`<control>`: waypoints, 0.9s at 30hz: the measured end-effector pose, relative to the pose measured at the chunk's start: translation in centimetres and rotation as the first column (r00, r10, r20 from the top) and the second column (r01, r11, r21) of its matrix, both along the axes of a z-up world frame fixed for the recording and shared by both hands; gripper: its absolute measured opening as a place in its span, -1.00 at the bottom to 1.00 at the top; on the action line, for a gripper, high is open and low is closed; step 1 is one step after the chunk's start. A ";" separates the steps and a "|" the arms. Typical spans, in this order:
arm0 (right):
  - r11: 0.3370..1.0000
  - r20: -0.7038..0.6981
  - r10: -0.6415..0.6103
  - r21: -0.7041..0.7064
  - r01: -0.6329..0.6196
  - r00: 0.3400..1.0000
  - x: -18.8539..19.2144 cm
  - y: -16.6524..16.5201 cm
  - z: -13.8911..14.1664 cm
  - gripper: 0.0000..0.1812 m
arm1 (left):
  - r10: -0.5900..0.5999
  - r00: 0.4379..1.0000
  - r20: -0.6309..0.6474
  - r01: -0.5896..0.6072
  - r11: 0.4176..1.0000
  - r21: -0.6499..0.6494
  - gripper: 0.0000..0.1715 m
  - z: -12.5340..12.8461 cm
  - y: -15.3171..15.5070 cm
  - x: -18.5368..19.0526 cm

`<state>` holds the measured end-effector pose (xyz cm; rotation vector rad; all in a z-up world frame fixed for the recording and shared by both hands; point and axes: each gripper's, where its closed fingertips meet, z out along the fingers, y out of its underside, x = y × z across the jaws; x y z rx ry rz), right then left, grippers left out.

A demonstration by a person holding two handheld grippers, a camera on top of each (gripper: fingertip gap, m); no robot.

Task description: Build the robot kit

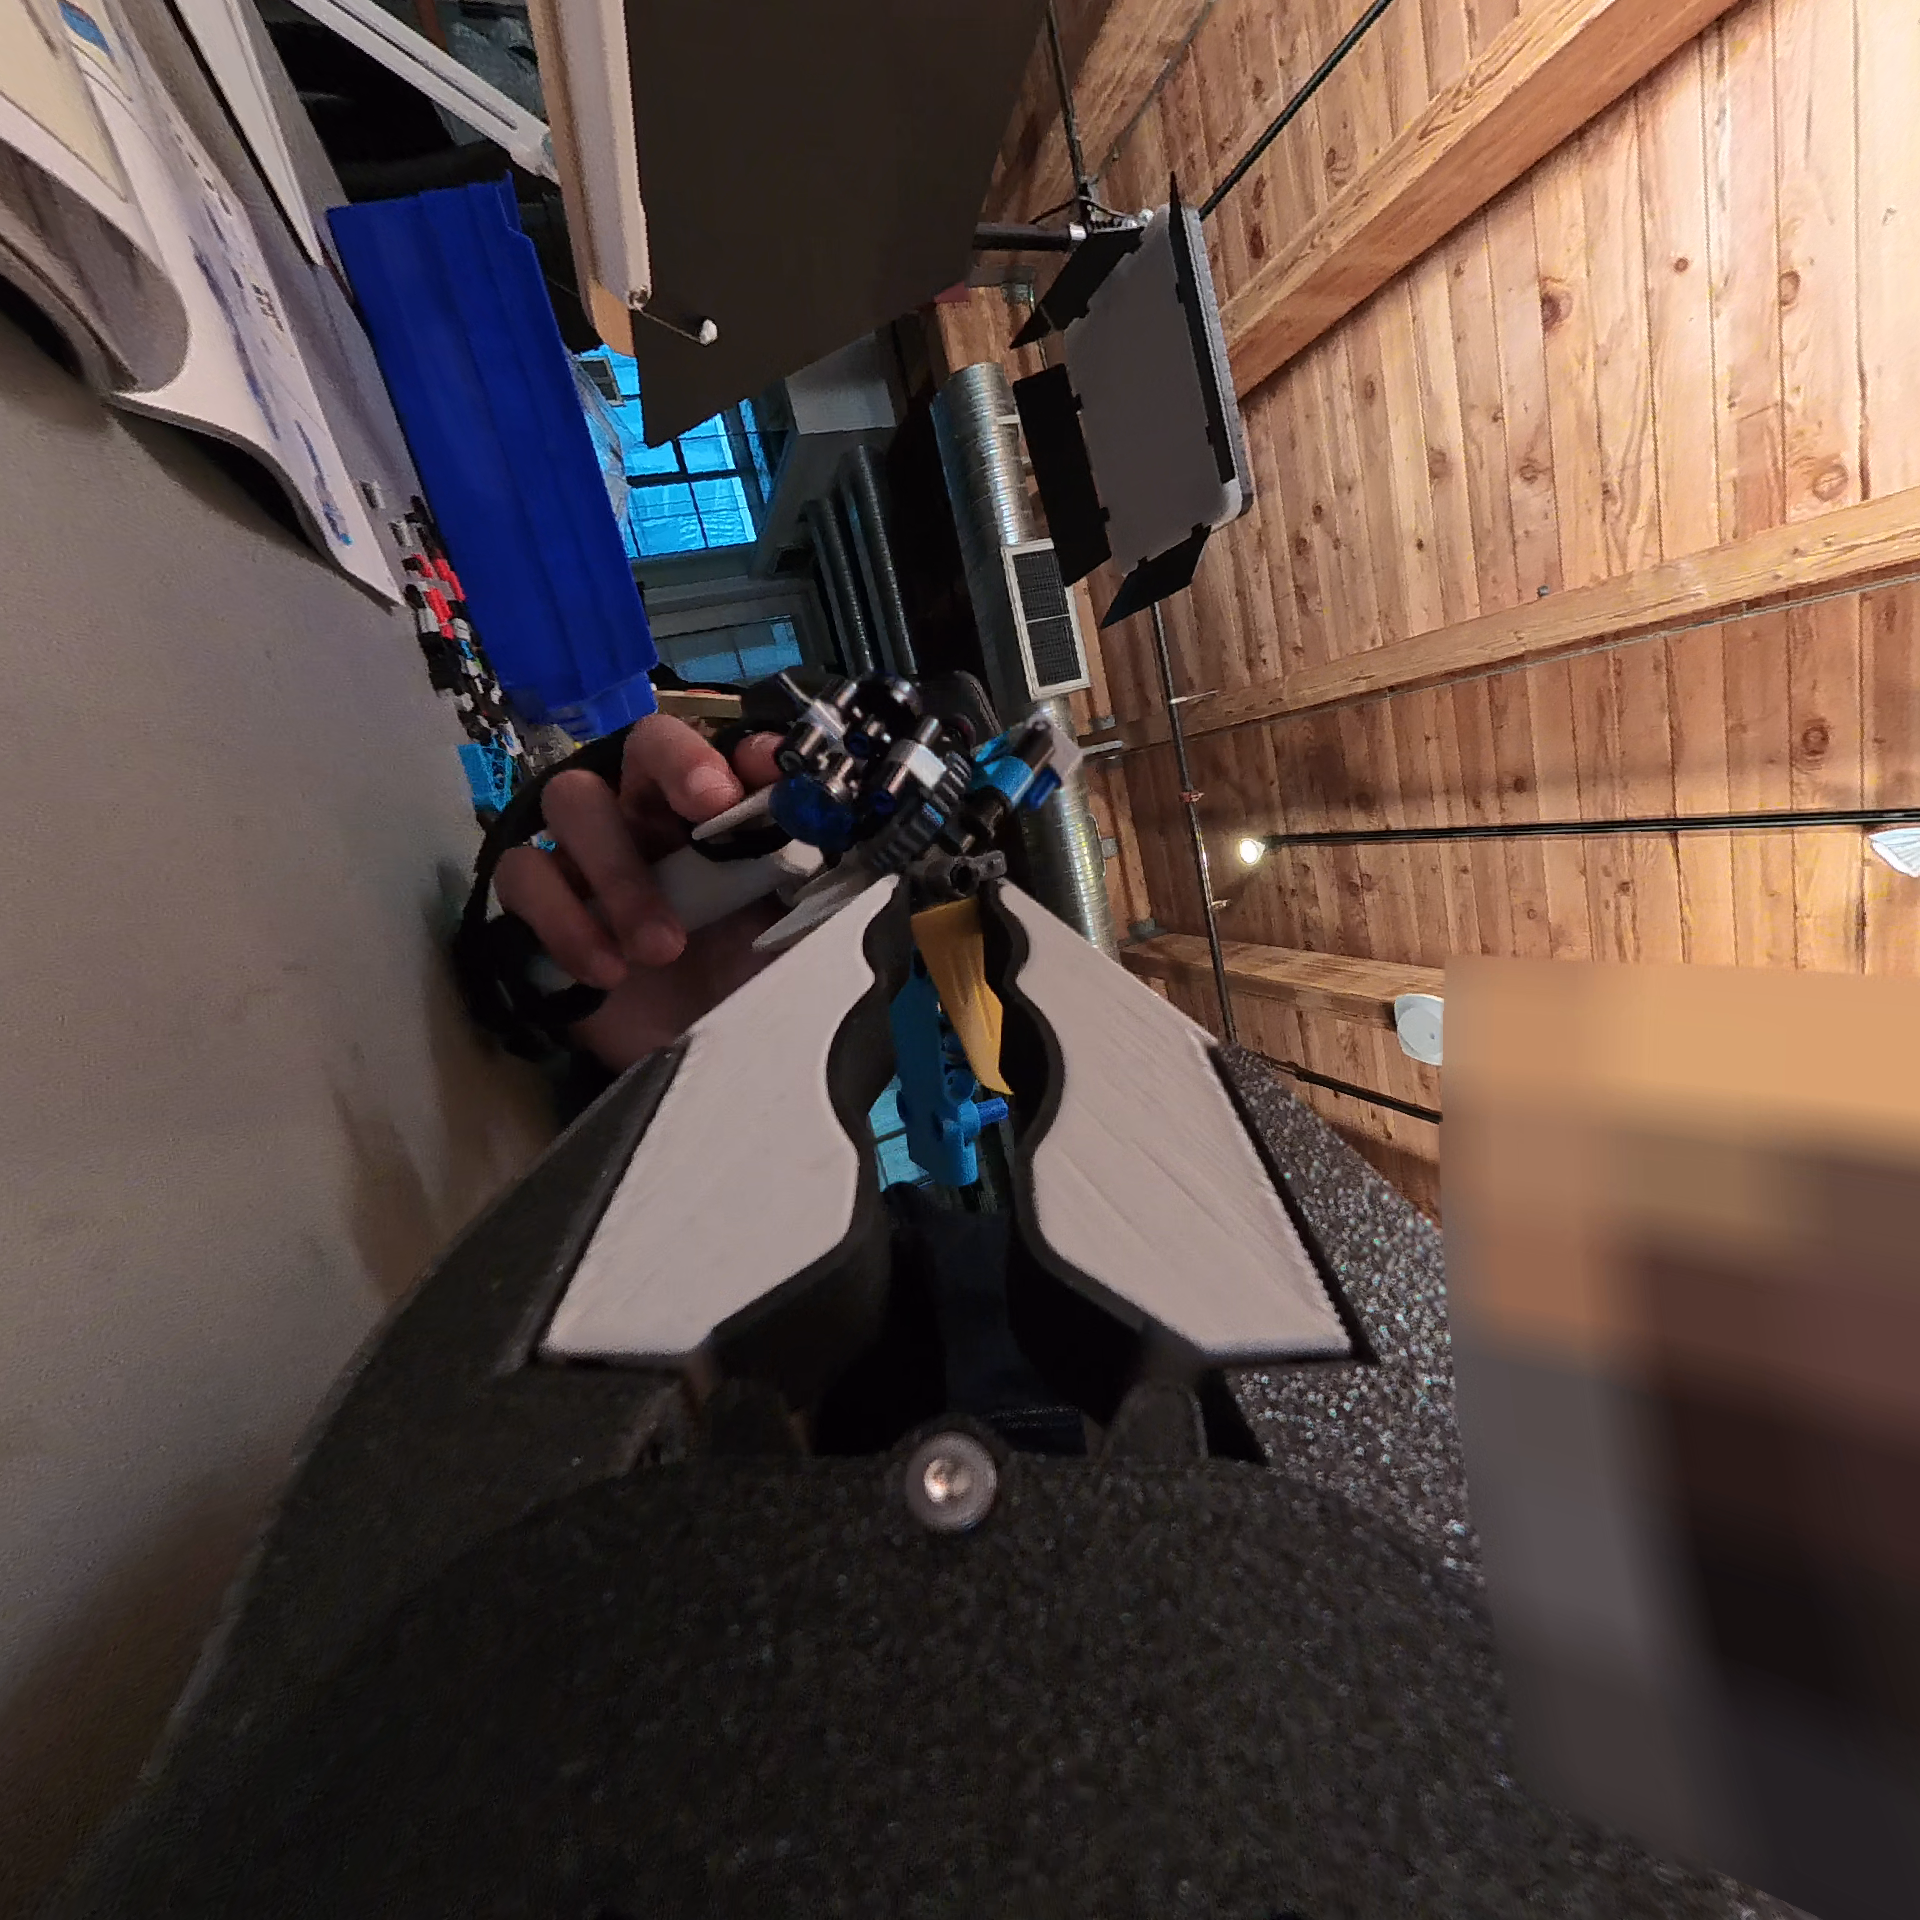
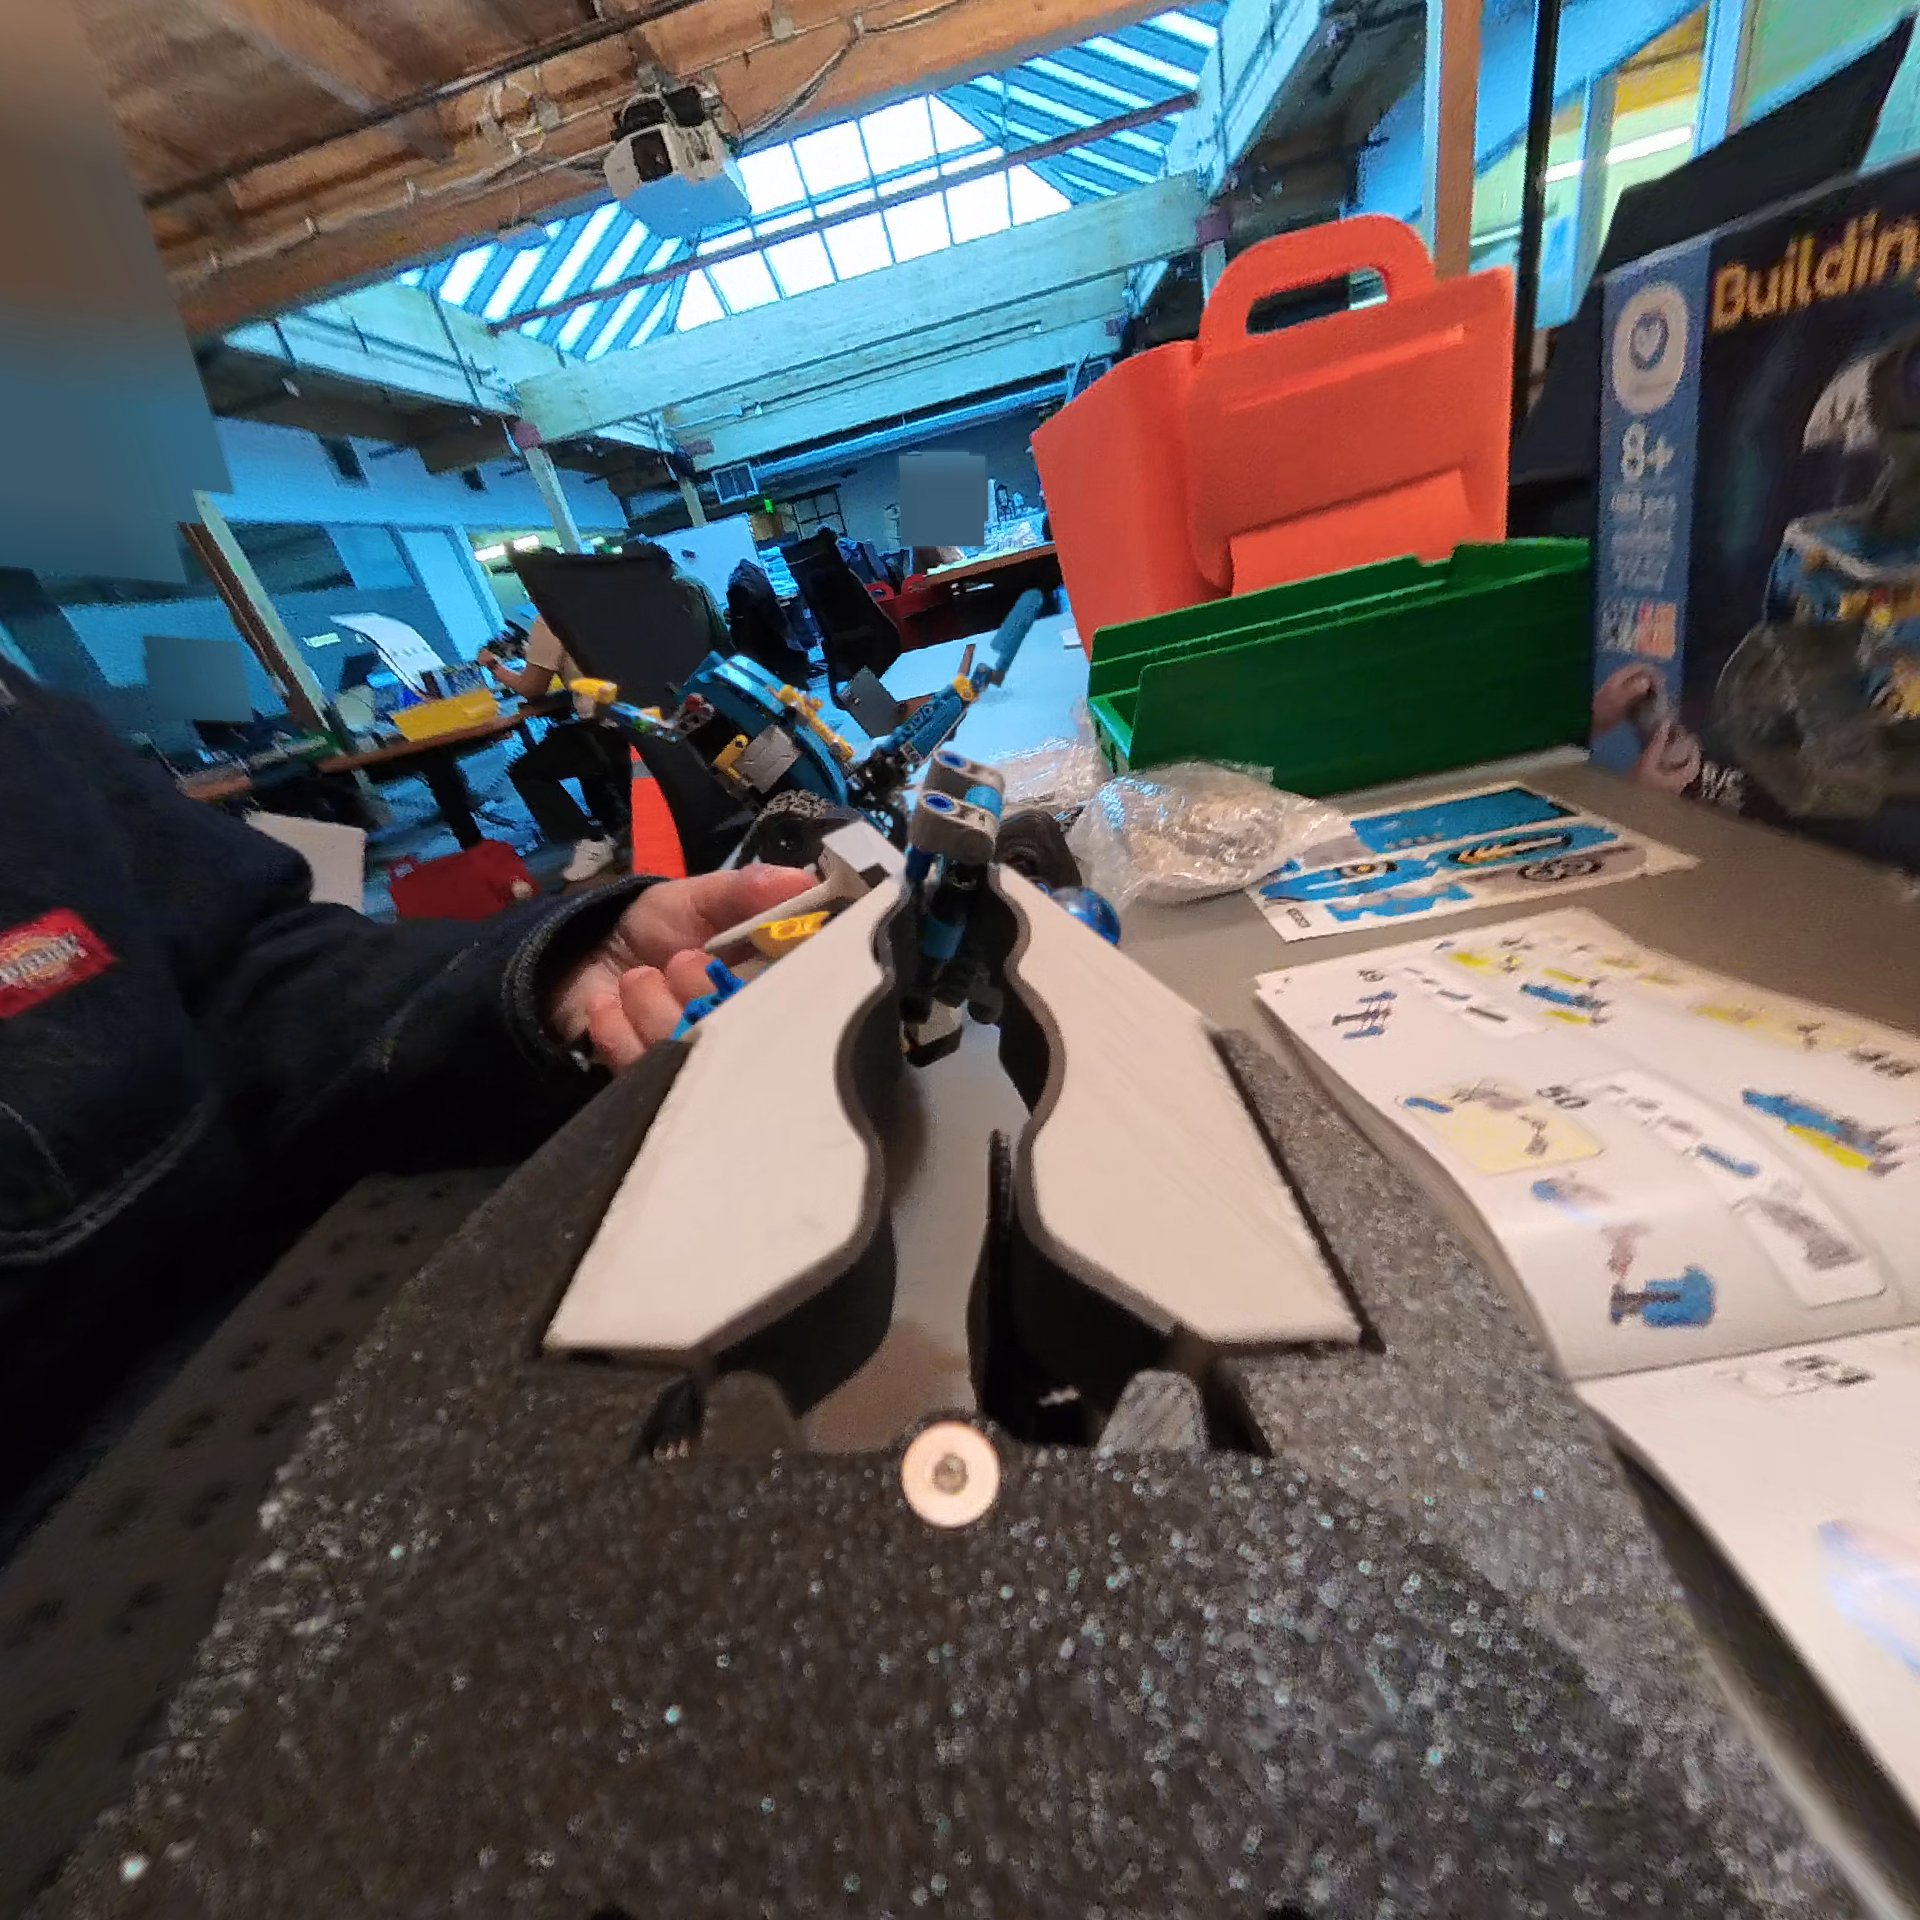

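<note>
Between the white fingers of the left gripper (image 1: 951,883) sits part of a blue-and-black brick model (image 1: 883,779): the tips are closed on a dark grey piece at the model's lower end, and a yellow wedge-shaped part (image 1: 966,987) and a blue beam (image 1: 930,1081) hang in the gap behind them. Just beyond, a person's hand (image 1: 613,862) wraps the handle of the other gripper, whose white fingers reach the model from the left. Farther off, a blue bin (image 1: 488,457) and a spread of small loose pieces (image 1: 447,613) lie on the grey table (image 1: 156,935) (this view is rolled sideways, so the plank ceiling fills its right side).

From the right wrist view, the right gripper (image 2: 948,883) is clamped near its tips on a narrow blue-and-grey part of the same model (image 2: 951,821). To its left a hand (image 2: 675,956) in a dark sleeve holds the left gripper, crowding that side. To the right an open instruction booklet (image 2: 1610,1143) lies on the table, with a sticker sheet (image 2: 1455,847) and a crumpled clear bag (image 2: 1184,821) beyond it. Behind those stand a green bin (image 2: 1351,686), an orange carrier (image 2: 1299,447) and a printed box (image 2: 1766,499).
</note>
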<state>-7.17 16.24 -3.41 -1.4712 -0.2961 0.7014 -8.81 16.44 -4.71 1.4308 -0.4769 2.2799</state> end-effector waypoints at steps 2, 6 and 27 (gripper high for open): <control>0.999 -0.044 0.018 -0.033 -0.019 0.999 0.0 0.1 -0.3 -0.88 | 0.004 1.000 -0.011 -0.004 1.000 -0.001 -0.86 -0.2 0.1 0.1; 1.000 0.036 -0.016 0.007 0.016 0.999 -0.1 0.1 -0.3 -0.87 | 0.007 1.000 -0.026 -0.008 1.000 -0.009 -0.86 -0.5 0.2 0.2; 0.981 0.396 -0.122 0.186 0.051 0.910 -1.1 -0.3 -0.5 -0.89 | -0.012 0.998 -0.056 0.010 0.999 -0.043 -0.86 -1.0 0.1 0.2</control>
